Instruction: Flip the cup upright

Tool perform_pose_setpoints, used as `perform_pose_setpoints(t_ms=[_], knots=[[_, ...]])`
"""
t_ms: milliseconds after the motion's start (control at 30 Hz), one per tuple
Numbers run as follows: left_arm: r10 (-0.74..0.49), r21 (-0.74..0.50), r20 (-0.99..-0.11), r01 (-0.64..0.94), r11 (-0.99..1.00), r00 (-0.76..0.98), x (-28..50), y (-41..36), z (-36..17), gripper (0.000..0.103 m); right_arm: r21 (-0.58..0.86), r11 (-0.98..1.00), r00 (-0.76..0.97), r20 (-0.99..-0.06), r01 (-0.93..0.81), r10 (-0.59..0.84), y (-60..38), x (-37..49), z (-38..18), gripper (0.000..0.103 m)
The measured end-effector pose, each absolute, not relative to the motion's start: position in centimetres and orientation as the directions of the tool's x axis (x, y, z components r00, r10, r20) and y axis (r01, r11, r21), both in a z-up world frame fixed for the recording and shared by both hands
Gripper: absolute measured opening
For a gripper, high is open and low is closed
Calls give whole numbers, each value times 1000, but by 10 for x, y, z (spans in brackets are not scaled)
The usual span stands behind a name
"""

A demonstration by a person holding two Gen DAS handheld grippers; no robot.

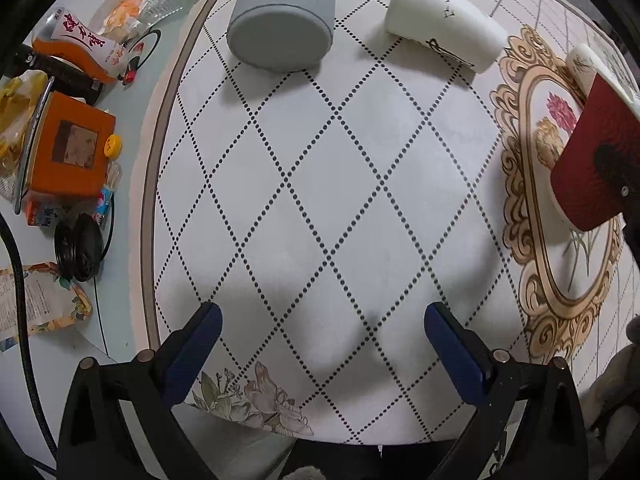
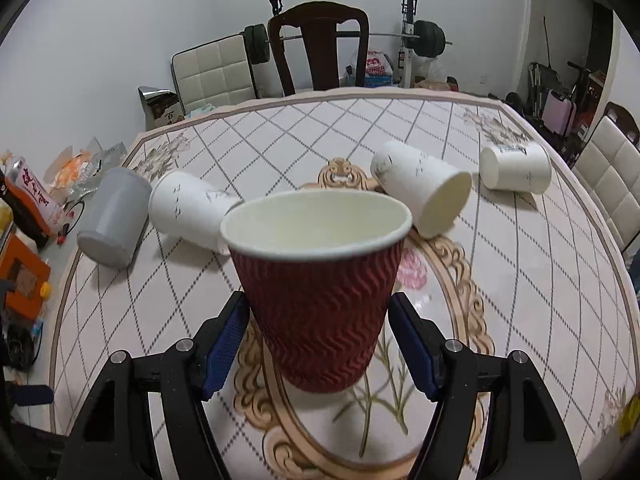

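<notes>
in the right wrist view the red cup (image 2: 320, 300) stands in the middle of the frame, mouth up and its long axis nearly vertical, between the two fingers of the right hand-held gripper (image 2: 320, 332). its base looks to rest on the counter (image 2: 520, 300), over the flower medallion, though i cannot tell for sure that it touches. the jaws stand just beside the cup walls; on the right side a thin gap shows, so i cannot tell whether the grip is released or yet pressing. in my judgement this cup is already turned upright, and the coming move depends on opening and pulling straight back without tipping it. the left hand-held gripper (image 1: 322, 344) is spread wide and grasps nothing, at the bottom of its frame, above bare counter. four more cups lie on their sides: one grey cup (image 2: 114, 216) at the left, and three white cups, one (image 2: 188, 208) just behind the red cup, one (image 2: 424, 188) in the upper right, one (image 2: 516, 168) further right. counted, one red, one grey, three white. the grey cup and the nearest white one lie nearer to the left hand.
</notes>
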State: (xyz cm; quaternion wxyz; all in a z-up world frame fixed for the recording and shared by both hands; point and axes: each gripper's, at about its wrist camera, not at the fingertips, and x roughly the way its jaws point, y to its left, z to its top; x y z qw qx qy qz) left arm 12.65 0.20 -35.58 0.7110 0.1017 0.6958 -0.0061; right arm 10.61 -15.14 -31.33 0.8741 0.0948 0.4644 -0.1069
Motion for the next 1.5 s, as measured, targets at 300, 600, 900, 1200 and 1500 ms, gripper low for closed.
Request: perform_pose_setpoints(t_ms=[300, 600, 900, 1200, 1500], knots=[[113, 128, -990, 188, 974, 86, 112, 6, -335, 103, 27, 958, 499, -858, 284, -124, -144, 79, -307, 80], [101, 128, -984, 189, 974, 146, 87, 5, -299, 103, 6, 959, 483, -865, 284, -137, -141, 44, -279, 86], [59, 104, -969, 178, 979, 241, 46, -6, -236, 103, -35, 937, 431, -881, 349, -193, -165, -6, -219, 91], [-2, 80, -929, 204, 976, 370, -14, -30, -157, 103, -83, 941, 452, -861, 328, -233, -188, -69, -126, 103], [-29, 62, -877, 171, 983, 479, -53, -24, -90, 103, -44, 950, 531, -820, 310, -212, -197, -121, -37, 103]])
